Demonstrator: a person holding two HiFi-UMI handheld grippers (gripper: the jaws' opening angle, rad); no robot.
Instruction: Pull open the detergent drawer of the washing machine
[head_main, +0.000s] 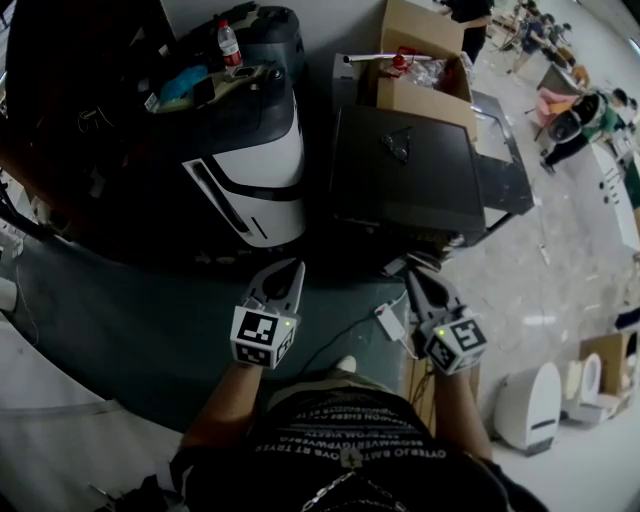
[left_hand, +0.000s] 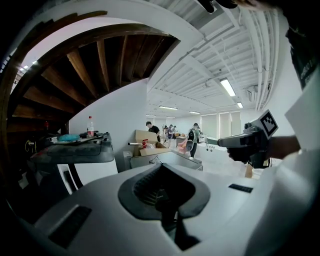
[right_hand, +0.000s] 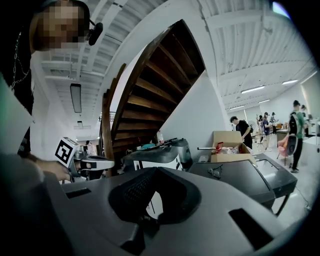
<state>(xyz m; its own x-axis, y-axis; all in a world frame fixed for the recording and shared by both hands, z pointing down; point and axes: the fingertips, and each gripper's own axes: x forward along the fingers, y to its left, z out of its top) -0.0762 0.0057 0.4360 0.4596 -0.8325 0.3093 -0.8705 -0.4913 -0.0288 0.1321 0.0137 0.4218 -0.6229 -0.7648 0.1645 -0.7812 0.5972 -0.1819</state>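
Note:
Two machines stand ahead of me: a white-fronted one with a dark rounded top (head_main: 250, 185) on the left and a dark flat-topped one (head_main: 400, 165) on the right. I cannot make out a detergent drawer on either. My left gripper (head_main: 292, 268) is held in the air short of the white machine, shut and empty. My right gripper (head_main: 413, 276) hovers near the dark machine's front corner, its fingers together with nothing in them. In the right gripper view the left gripper (right_hand: 107, 162) shows at the left, and both machines (right_hand: 160, 160) lie beyond the jaws.
A plastic bottle (head_main: 229, 42) and clutter lie on the white machine's top. An open cardboard box (head_main: 425, 60) stands behind the dark machine. A white power adapter with cable (head_main: 390, 322) lies on the floor by my feet. A wooden staircase (right_hand: 150, 95) rises on the left, and people stand far off.

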